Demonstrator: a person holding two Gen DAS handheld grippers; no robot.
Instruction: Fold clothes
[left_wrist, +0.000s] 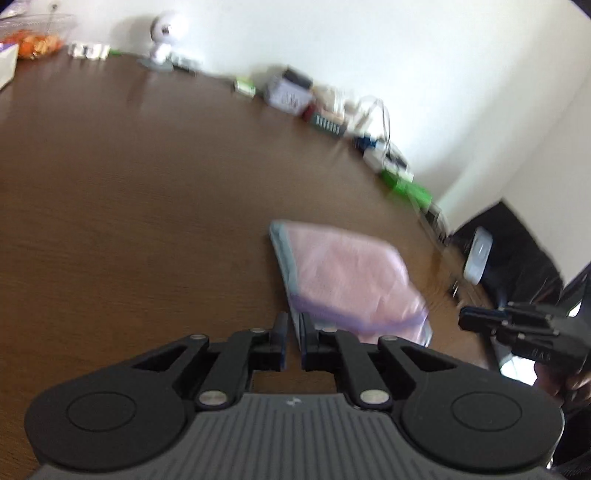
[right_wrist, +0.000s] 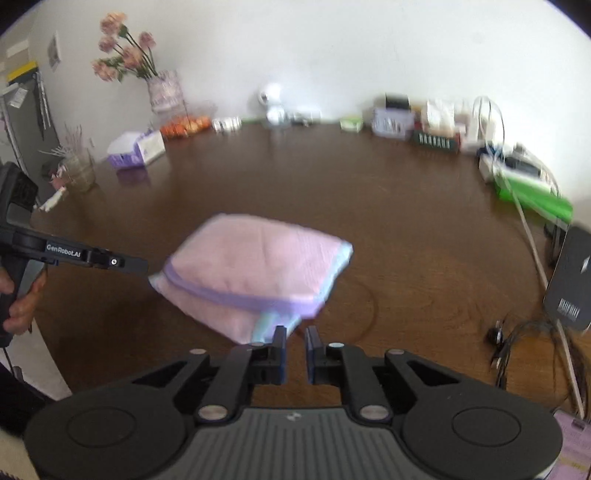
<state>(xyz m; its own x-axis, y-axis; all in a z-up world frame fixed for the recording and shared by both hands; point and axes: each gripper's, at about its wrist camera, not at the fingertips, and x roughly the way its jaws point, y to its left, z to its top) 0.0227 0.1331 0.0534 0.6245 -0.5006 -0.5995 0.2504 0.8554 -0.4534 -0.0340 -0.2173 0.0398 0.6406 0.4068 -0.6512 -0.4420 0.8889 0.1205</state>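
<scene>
- While clutter lines its far edge by the wall, the brown desk (right_wrist: 406, 206) is mostly bare, and the task's thing lies near its front middle.
- That thing, a pink cloth (right_wrist: 255, 269) with lilac and pale blue trim, rests already folded into a thick, puffy packet, flat on the wood.
- It looks soft, light and limp: it should sag when lifted and may spring open if held by one layer. Best hold, I judge, is at a corner or along the trimmed edge, pinching all layers together.
- Just in front of its near edge, the right gripper (right_wrist: 295, 338) has its jaws nearly closed, a narrow gap between them and nothing in it.
- At the cloth's other near corner, the left gripper (left_wrist: 294, 325) likewise stands almost closed and empty.
</scene>
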